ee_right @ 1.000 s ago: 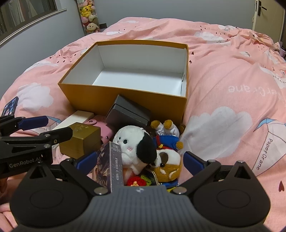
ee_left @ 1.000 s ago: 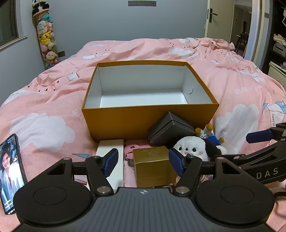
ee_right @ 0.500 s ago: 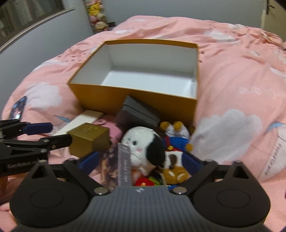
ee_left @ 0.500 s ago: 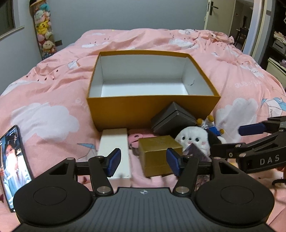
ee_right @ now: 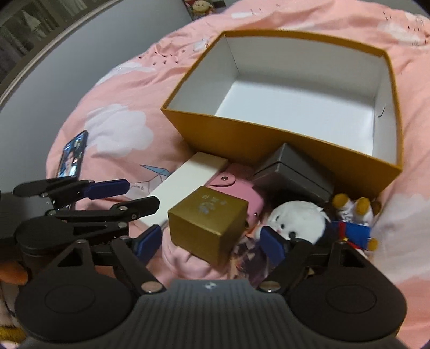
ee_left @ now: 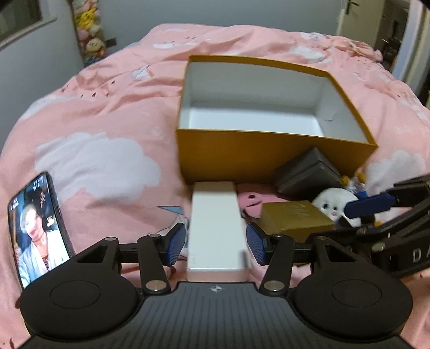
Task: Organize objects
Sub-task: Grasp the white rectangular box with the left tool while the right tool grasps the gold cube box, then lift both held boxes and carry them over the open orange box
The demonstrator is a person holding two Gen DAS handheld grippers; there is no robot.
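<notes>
An empty orange box (ee_left: 268,158) with white inside stands on the pink bed; it also shows in the right wrist view (ee_right: 268,137). In front of it lie a long white box (ee_left: 215,222), a gold cube box (ee_right: 207,225), a dark grey box (ee_right: 293,174), a pink pouch (ee_right: 236,185), a white plush (ee_right: 298,220) and a small doll (ee_right: 354,231). My left gripper (ee_left: 216,243) is open, its pads either side of the white box's near end. My right gripper (ee_right: 212,243) is open around the gold box, not touching it.
A phone (ee_left: 35,225) with a lit screen lies on the bed at the left. A card or booklet (ee_right: 252,263) lies under the right gripper. A shelf of plush toys (ee_left: 90,35) stands by the far wall. A door (ee_left: 349,16) is at the back right.
My left gripper has shifted left from the gold box to straddle the white box. My right gripper has shifted left from the plush toys to straddle the gold box. Both stay open.
</notes>
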